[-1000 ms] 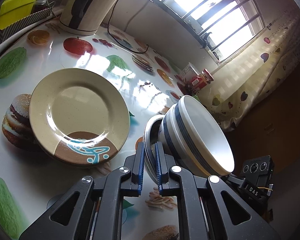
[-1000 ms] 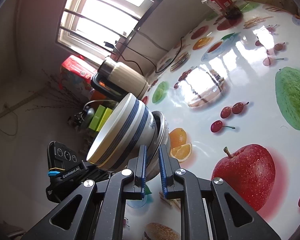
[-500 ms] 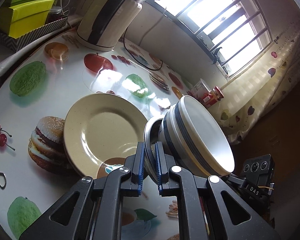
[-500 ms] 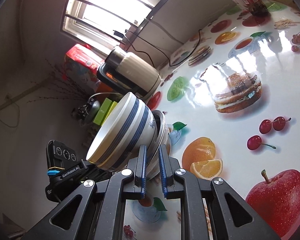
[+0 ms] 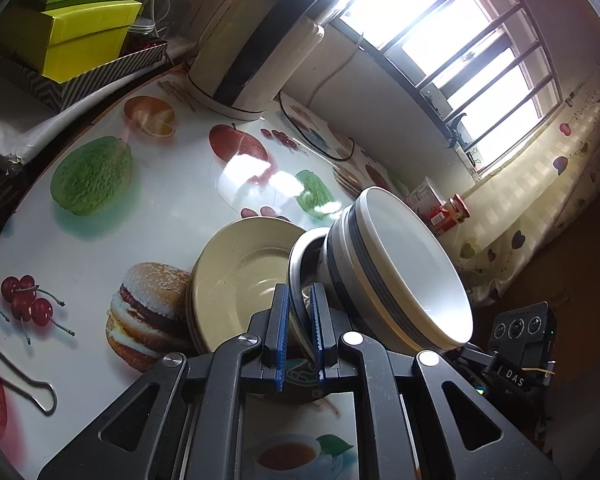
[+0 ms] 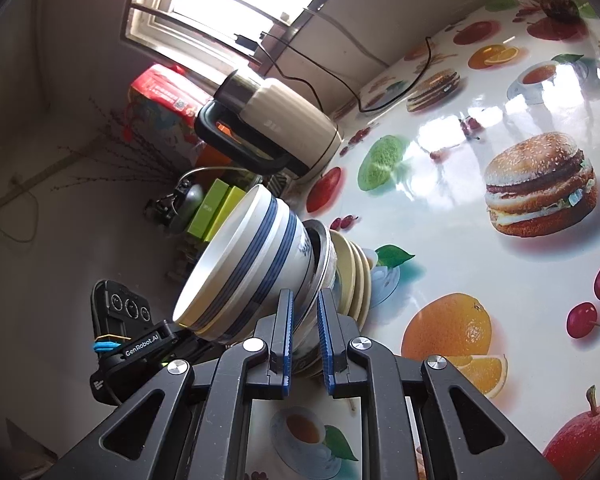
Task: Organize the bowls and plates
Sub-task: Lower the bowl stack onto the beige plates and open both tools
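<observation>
Pretty neat two-handed carry here: a metal bowl [image 5: 302, 264] with a blue-striped bowl [image 5: 396, 268] nested in it was gripped from opposite sides, presumably so the stack wouldn't tip or slide while held clear of the table [image 5: 148, 216]. The left gripper [image 5: 299, 336] was clamped shut on the metal bowl's rim, thin edge pinched between the blue pads, and the right gripper [image 6: 304, 336] was clamped on the rim at the other side, with the striped bowl's wall just beside its left pad. Each gripper's black body could be spotted in the other's view, low and past the bowls. Both bowls appeared tipped because of how the cameras were angled; both grippers were pitched downward toward the tabletop, the left one more steeply. A stack of cream plates [image 6: 354, 276] was sat on the fruit-print table right behind the bowls, just beside them in both views, though whether anything was touching couldn't be told. The bowls were probably meant to be set down on or next to that plate stack, so the grip on both rims would need to be kept even. A kettle [image 5: 256, 56] was parked well back by the window, out of the way.
</observation>
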A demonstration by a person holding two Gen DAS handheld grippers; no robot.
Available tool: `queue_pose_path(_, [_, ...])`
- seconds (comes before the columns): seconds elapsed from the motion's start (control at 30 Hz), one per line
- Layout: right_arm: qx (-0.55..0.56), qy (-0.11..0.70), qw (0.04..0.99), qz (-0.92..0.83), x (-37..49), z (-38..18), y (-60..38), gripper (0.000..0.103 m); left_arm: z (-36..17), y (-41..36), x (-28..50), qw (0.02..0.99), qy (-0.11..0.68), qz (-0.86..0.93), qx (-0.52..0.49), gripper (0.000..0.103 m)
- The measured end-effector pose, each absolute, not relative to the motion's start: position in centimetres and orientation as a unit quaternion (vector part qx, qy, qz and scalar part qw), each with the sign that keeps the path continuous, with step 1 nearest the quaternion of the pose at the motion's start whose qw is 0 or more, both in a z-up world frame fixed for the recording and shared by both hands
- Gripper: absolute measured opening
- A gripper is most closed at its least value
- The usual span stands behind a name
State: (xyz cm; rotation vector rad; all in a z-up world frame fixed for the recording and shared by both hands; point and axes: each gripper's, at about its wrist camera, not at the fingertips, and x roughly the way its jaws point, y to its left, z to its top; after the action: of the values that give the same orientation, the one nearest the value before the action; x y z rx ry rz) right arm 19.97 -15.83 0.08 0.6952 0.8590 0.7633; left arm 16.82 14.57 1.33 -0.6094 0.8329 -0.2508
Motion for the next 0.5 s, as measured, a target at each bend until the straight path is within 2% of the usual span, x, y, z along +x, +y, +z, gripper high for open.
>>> queue_pose_path(0.5, [0.301, 0.414, 0.777, 0.366, 22.5, -0.4, -12.7, 0.014, 0.2, 16.7, 17.5, 0.859, 0.405, -0.093, -0.297, 0.009])
